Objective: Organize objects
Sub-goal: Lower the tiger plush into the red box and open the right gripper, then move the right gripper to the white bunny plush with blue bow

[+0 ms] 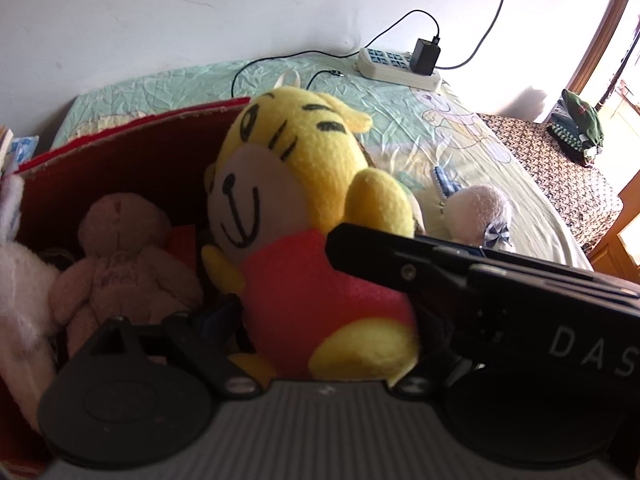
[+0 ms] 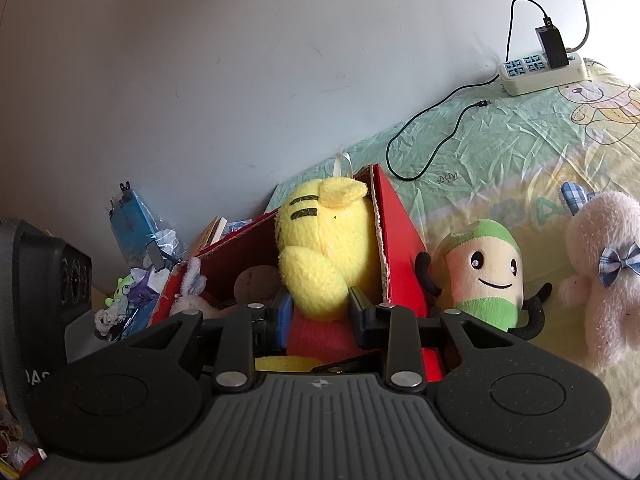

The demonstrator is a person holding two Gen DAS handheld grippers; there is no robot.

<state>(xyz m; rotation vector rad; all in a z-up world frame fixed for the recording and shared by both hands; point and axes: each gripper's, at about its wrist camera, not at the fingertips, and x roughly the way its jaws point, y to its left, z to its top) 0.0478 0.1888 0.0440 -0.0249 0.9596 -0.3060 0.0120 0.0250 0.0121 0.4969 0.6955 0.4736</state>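
Observation:
A yellow tiger plush (image 1: 304, 184) in a red shirt stands upright at the right end of a red cardboard box (image 1: 132, 128). My left gripper (image 1: 324, 320) spans the toy's red belly; its left pad lies against the toy's side, while its right finger is hidden. In the right wrist view my right gripper (image 2: 320, 308) is shut on the tiger plush (image 2: 320, 248) from behind, pads squeezing it below the head. One of its black fingers (image 1: 360, 252) shows pressing the toy's side. A brown teddy (image 1: 120, 248) and a white plush (image 1: 16, 280) lie inside the box.
On the bed sheet right of the box (image 2: 400, 232) sit a green-capped plush (image 2: 484, 276) and a pink plush (image 2: 600, 272). A power strip (image 2: 540, 72) with cables lies by the wall. Bags and clutter (image 2: 136, 240) pile up left of the box.

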